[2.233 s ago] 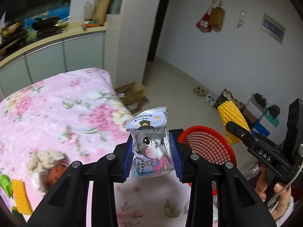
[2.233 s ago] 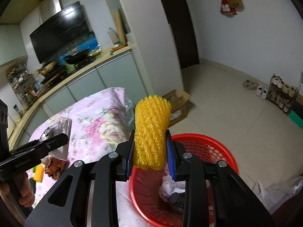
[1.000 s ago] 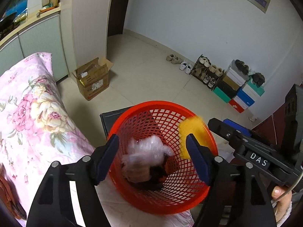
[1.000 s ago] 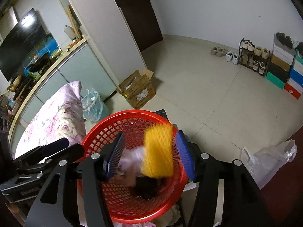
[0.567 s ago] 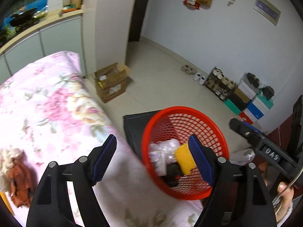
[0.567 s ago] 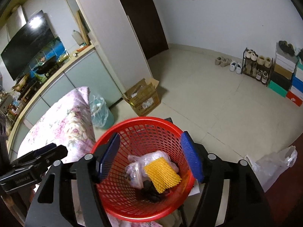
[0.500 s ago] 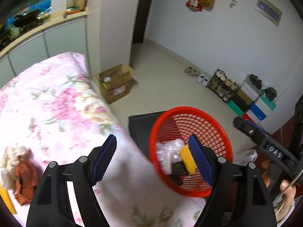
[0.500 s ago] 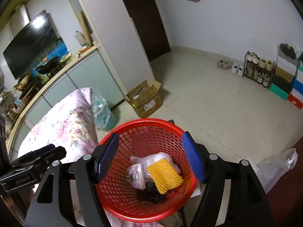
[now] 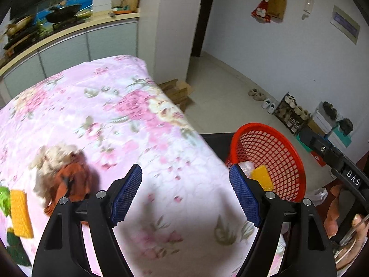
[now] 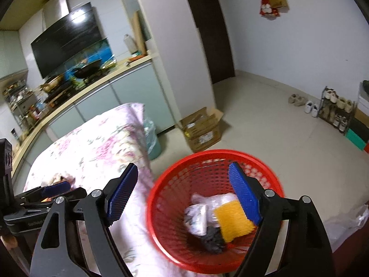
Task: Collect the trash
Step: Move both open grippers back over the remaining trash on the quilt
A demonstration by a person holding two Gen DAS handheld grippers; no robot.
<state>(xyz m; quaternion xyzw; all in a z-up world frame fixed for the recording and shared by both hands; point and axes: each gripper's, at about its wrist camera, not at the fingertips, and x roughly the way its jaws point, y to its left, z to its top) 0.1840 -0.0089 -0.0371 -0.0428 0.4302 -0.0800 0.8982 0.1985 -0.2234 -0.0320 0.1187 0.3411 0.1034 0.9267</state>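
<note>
A red mesh basket (image 10: 207, 154) stands on a dark stool beside the floral-cloth table (image 9: 115, 115). In it lie a yellow foam net (image 10: 233, 221), a crumpled clear packet (image 10: 198, 214) and dark scraps. My right gripper (image 10: 183, 166) hovers over the basket's left rim, its jaws opening, with nothing between them. My left gripper (image 9: 184, 169) is open and empty above the table. On the cloth to its left lie a brown-and-white crumpled wad (image 9: 64, 175), another yellow foam net (image 9: 20, 212) and a green scrap (image 9: 4, 198). The basket (image 9: 272, 143) appears at the right in the left wrist view.
On the floor are a cardboard box (image 10: 203, 129), a bin lined with a plastic bag (image 10: 151, 138), a shoe rack (image 10: 336, 110) and a white plastic bag (image 10: 348, 221). A kitchen counter (image 10: 92, 87) runs behind the table. A hand (image 9: 334, 214) holds the right gripper.
Both grippers let go of the packet and the foam net, which now lie in the basket. The left gripper swung left over the table. The right jaws widened and pulled back.
</note>
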